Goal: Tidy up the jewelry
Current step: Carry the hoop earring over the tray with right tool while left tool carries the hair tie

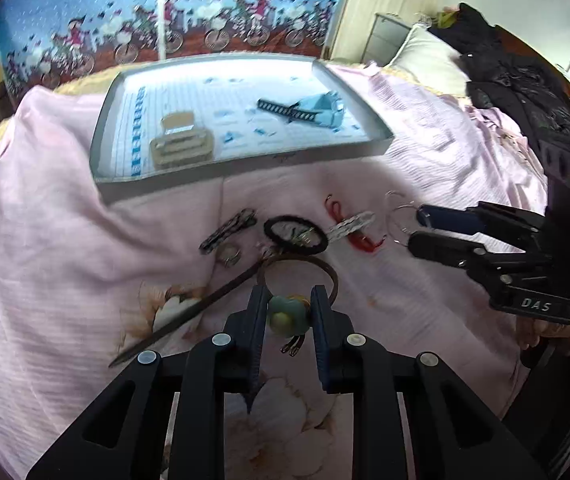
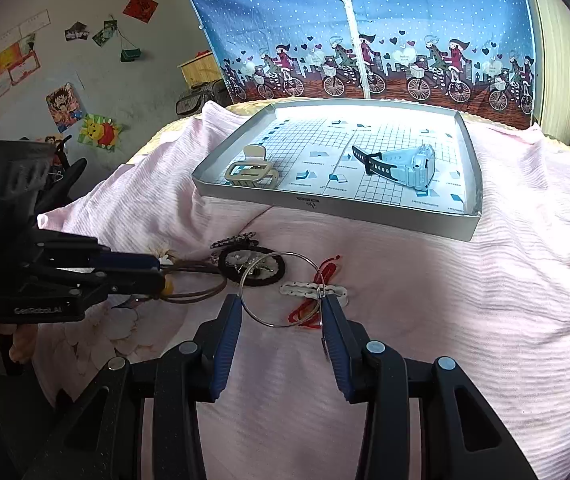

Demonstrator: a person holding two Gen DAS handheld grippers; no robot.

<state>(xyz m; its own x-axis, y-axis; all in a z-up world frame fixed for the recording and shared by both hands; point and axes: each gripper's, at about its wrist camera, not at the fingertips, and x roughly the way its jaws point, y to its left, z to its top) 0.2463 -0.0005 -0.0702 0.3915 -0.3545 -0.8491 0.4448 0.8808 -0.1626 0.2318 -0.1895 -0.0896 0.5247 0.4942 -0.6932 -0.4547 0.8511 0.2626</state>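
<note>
Pink bedding (image 1: 65, 208) fills both fisheye views, with a shallow grey tray (image 1: 103, 128) resting on it in the upper middle of each frame. Inside the tray lie a beige hair claw (image 1: 181, 146) toward its left side and a pale blue watch (image 1: 309, 110) with a dark strap toward its right.

Loose jewelry sits on the bedding just below the tray, at the centre of the left wrist view: a black hair tie (image 1: 295, 234), a patterned hair clip (image 1: 227, 230), a small ring (image 1: 229, 255), a white clip (image 1: 351, 224) over a red cord (image 1: 335, 210), and a brown loop bracelet (image 1: 331, 276).

At lower centre, the left gripper (image 1: 288, 300) is closed around a green bead charm (image 1: 285, 314) on that bracelet.

In the right wrist view, the right gripper (image 2: 281, 312) stands spread wide at lower centre, its fingers on either side of a large thin metal hoop (image 2: 281, 288) without visibly pinching it.
</note>
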